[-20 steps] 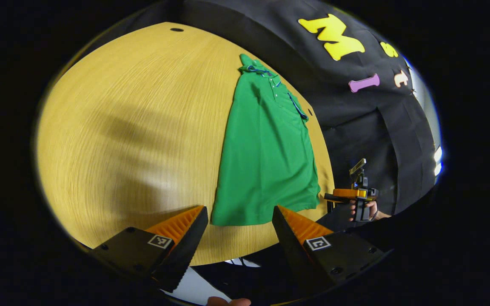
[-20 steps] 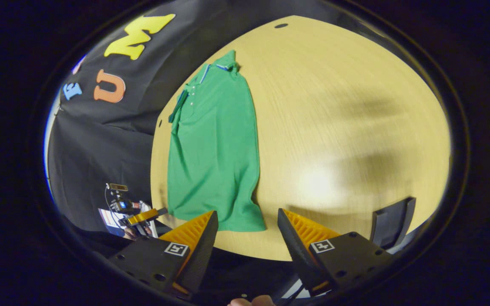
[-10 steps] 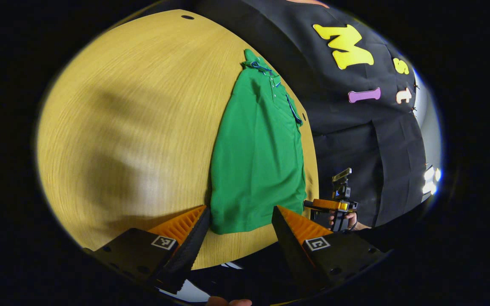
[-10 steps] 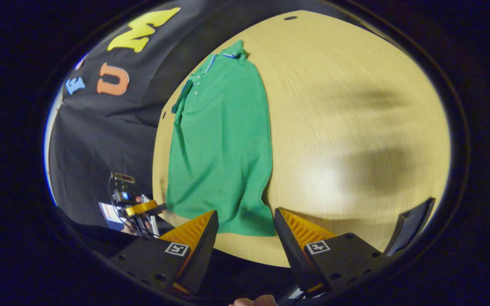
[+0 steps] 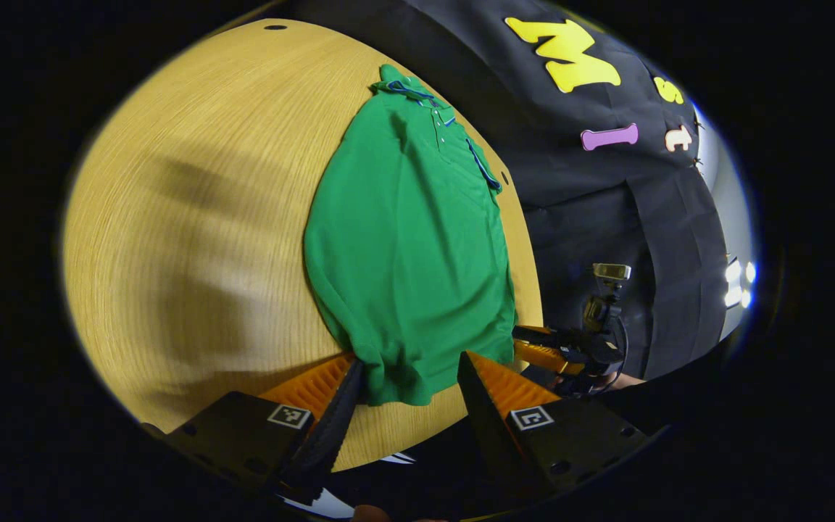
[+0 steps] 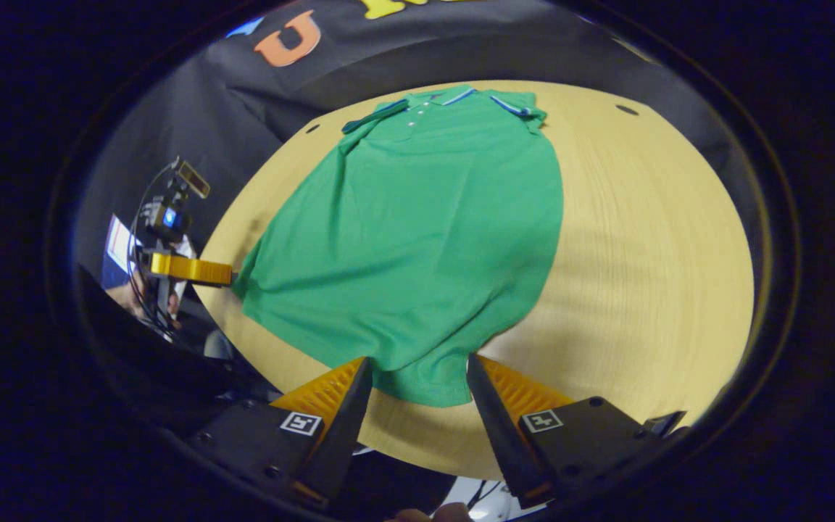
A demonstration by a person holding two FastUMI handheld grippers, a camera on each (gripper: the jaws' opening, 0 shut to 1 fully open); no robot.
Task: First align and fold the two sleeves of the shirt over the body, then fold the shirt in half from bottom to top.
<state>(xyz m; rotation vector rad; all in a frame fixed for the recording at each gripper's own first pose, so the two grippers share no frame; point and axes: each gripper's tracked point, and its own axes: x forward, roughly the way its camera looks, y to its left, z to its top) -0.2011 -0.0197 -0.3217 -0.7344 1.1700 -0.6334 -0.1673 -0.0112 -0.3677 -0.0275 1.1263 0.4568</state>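
A green polo shirt (image 5: 410, 239) lies flat on the wooden table (image 5: 193, 217), collar (image 5: 406, 87) at the far end, with its sleeves folded in over the body. My left gripper (image 5: 406, 384) is open, and a slightly bunched bottom hem corner lies between its fingers. In the right gripper view the shirt (image 6: 417, 232) spreads across the table (image 6: 642, 239). My right gripper (image 6: 417, 384) is open, with the other hem corner between its fingers. The right gripper (image 5: 559, 348) also shows in the left gripper view beyond the table edge, and the left gripper (image 6: 185, 268) shows by the hem's far corner.
The table's near edge runs just under both grippers' fingers. Small dark holes (image 5: 275, 27) (image 6: 626, 109) sit in the far tabletop. Bare wood lies beside the shirt. The black cloth wall (image 5: 606, 196) stands close behind the table.
Both grippers came forward to the hem, so a corner now sits between each pair of fingers. The right gripper swung round to face the shirt. The hem at the left gripper has bunched.
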